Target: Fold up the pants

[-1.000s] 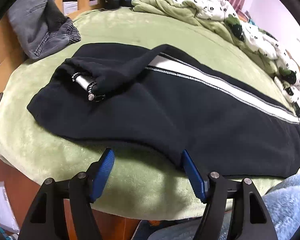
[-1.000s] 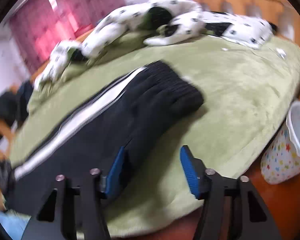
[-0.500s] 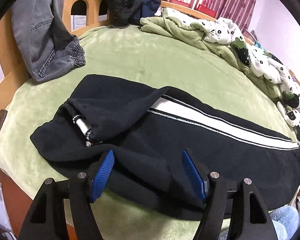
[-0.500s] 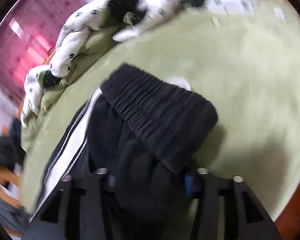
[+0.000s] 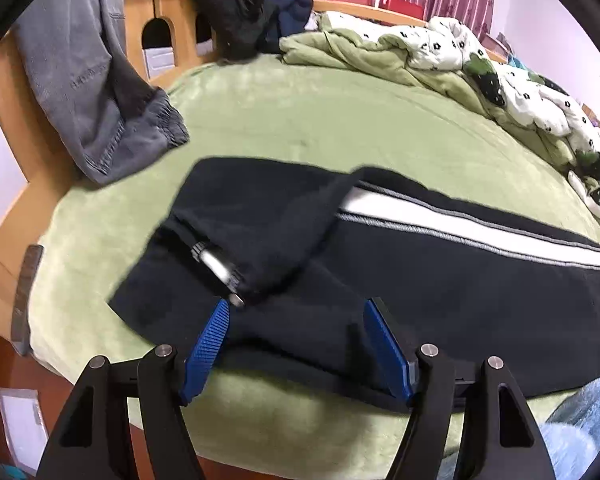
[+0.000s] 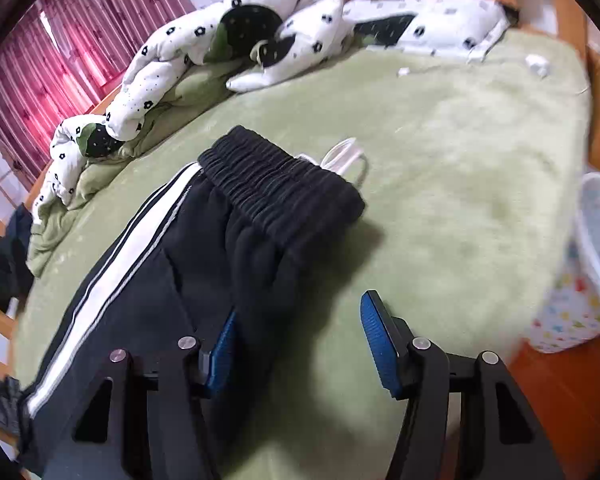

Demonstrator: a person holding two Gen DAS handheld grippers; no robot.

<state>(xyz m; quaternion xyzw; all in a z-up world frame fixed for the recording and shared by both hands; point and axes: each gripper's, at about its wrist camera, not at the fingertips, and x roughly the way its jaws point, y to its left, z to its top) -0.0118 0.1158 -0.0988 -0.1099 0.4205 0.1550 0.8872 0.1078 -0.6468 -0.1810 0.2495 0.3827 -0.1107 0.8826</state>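
Note:
Black pants with a white side stripe (image 5: 440,280) lie lengthwise across the green bed cover (image 5: 320,120). One leg end is folded back near the hem, with a zipper pull (image 5: 220,268) showing. My left gripper (image 5: 296,344) is open, its jaws astride the pants' near edge by the hem. In the right wrist view the ribbed waistband (image 6: 284,188) with a white drawstring (image 6: 346,158) lies ahead. My right gripper (image 6: 300,340) is open over the pants' (image 6: 172,280) near edge below the waistband, the left finger on the cloth.
Grey jeans (image 5: 96,80) hang over the wooden bed frame at left. A dark garment (image 5: 228,12) and a white-and-green flowered duvet (image 5: 480,60) lie along the far side. A patterned bin (image 6: 580,280) stands beside the bed at right.
The left gripper has moved forward over the pants' near edge. The right gripper was closed down onto the cloth half a second ago and has now pulled back and stands open.

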